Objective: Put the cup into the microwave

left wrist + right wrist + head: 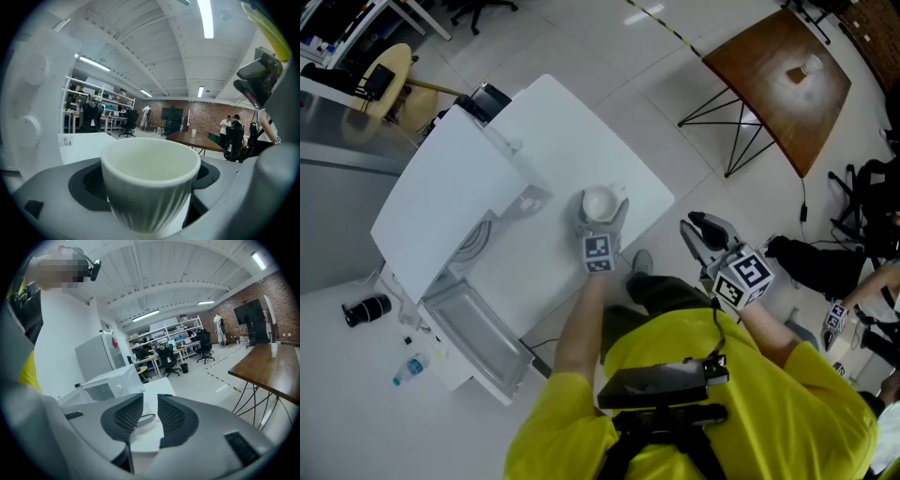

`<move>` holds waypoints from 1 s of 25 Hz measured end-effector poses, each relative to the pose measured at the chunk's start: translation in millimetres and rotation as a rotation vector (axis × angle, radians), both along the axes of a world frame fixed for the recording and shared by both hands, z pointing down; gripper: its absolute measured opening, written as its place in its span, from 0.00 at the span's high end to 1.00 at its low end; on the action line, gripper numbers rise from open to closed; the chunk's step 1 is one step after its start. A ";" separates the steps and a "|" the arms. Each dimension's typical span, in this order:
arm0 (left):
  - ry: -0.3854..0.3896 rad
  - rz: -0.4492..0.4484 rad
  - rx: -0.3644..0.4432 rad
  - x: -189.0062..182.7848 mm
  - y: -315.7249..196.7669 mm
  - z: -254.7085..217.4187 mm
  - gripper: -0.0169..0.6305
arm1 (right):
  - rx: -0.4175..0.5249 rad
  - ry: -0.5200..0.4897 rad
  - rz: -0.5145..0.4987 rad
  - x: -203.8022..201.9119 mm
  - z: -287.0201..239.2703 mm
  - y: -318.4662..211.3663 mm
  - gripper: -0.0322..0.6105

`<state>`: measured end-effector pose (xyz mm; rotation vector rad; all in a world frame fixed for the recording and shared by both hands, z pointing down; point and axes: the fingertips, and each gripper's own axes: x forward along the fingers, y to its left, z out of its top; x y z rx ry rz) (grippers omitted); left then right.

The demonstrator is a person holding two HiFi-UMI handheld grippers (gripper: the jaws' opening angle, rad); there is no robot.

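Note:
A white ribbed cup (600,200) (151,180) stands upright near the front edge of the white table (572,122). My left gripper (602,208) (150,197) has the cup between its jaws, which stand wide; the dark pads (84,183) lie close beside its walls and a sliver of table shows at the lower right. The white microwave (441,197) (108,380) sits at the table's left end with its door (473,333) hanging open. My right gripper (700,225) (150,411) hangs off the table's front right, jaws a narrow gap apart, nothing between them.
A brown table (787,80) on black legs with a paper cup (803,70) stands at the far right. A bottle (411,368) and a black object (366,309) lie on the floor by the microwave. Dark bags (811,262) lie right of me.

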<state>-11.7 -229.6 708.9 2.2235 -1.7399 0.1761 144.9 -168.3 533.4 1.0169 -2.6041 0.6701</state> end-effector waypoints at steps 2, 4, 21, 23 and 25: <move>0.015 -0.019 0.011 -4.7 22.6 -20.9 0.25 | -0.007 -0.008 -0.015 -12.2 -0.8 -0.6 0.79; 0.039 -0.055 0.010 -18.0 50.0 -34.9 0.25 | -0.018 -0.017 -0.041 -30.2 0.8 3.6 0.79; -0.136 -0.557 0.007 -344.6 130.0 -49.2 0.25 | 0.104 0.039 -0.366 -270.3 76.5 15.6 0.79; -0.136 -0.589 0.008 -364.5 126.3 -42.9 0.25 | 0.097 0.047 -0.384 -286.5 85.0 23.1 0.79; -0.116 -0.615 0.002 -380.5 125.8 -33.3 0.25 | 0.085 0.052 -0.400 -294.7 90.4 35.8 0.79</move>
